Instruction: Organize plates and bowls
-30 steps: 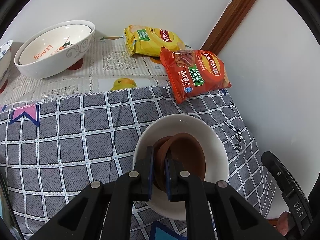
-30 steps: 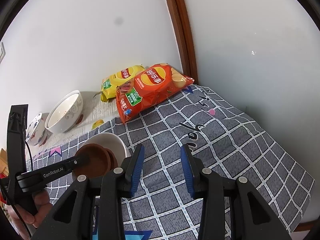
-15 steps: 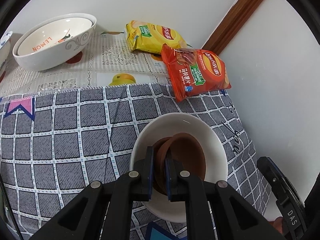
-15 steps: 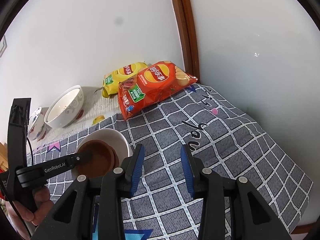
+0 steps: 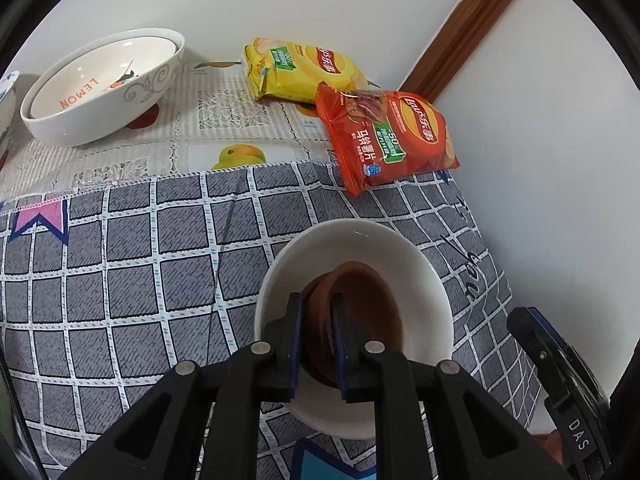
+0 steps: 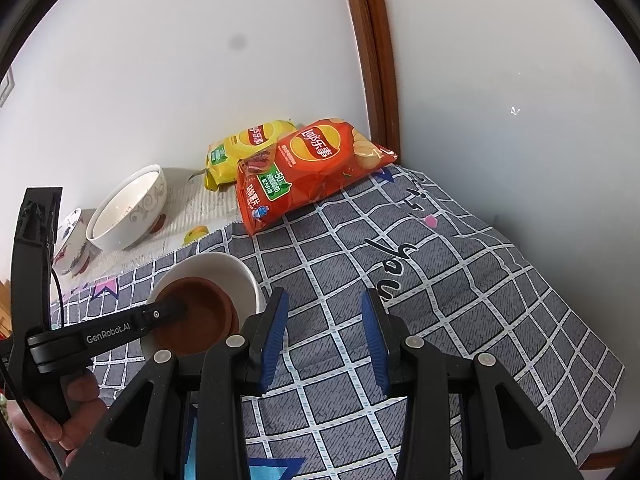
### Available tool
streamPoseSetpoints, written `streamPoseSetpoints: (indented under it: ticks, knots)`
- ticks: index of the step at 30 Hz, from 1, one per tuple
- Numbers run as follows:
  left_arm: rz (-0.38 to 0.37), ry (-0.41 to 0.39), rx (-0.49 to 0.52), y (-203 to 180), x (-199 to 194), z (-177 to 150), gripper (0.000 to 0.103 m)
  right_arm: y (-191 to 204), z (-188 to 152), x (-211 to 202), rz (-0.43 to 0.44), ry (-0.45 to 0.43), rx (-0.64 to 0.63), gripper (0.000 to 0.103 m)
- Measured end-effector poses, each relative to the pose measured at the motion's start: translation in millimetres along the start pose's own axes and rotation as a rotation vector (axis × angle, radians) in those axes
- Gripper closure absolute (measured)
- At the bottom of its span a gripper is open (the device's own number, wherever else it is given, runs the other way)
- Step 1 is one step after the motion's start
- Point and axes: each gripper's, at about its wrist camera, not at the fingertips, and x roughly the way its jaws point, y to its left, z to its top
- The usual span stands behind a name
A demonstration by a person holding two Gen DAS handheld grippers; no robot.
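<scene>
A white bowl (image 5: 360, 240) sits on the grey checked cloth and holds two nested brown dishes (image 5: 368, 304). My left gripper (image 5: 317, 304) reaches down into the bowl with the upper dish's rim between its fingers. Its jaws are opening, and a small gap shows beside the left pad. The right wrist view shows the same bowl (image 6: 224, 264), the brown dishes (image 6: 192, 312) and the left gripper (image 6: 176, 308) held by a hand. My right gripper (image 6: 324, 300) hovers open over bare cloth to the right of the bowl, with nothing between its fingers.
Two nested white bowls (image 5: 100, 88), the inner one marked LEMON, stand at the back left, with a small patterned bowl (image 6: 70, 236) beside them. A yellow chip bag (image 5: 296, 68) and a red chip bag (image 5: 384, 136) lie by the wall. The table ends at the right wall.
The left fingers have parted slightly around the brown dish's rim. The right gripper has kept its place and its opening.
</scene>
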Motion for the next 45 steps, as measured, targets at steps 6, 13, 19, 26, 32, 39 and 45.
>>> streamPoseSetpoints:
  ticks: [6, 13, 19, 26, 32, 39, 45]
  knots:
    - [0.009, -0.009, 0.028, -5, -7, -1, 0.087, 1, 0, -1, -0.001, -0.002, -0.007, 0.065]
    - [0.028, -0.064, 0.060, -9, -32, 2, 0.087, 0, 0, 1, 0.006, -0.001, 0.003, 0.055]
    - [0.126, -0.110, 0.115, -7, -52, 8, 0.077, 5, -7, 10, 0.001, 0.026, -0.027, 0.055]
    - [0.114, -0.047, 0.102, 10, -46, 16, 0.073, 10, -11, 18, 0.065, 0.065, 0.015, 0.055]
    - [0.097, -0.023, 0.119, 9, -39, 14, 0.068, 24, 0, 15, 0.086, 0.055, 0.026, 0.055]
    - [0.134, -0.025, 0.126, 8, -36, 12, 0.068, 25, 30, 2, 0.097, 0.099, 0.055, 0.055]
    - [0.140, -0.026, 0.138, 5, -36, 11, 0.068, 30, 45, -19, 0.052, 0.097, -0.036, 0.055]
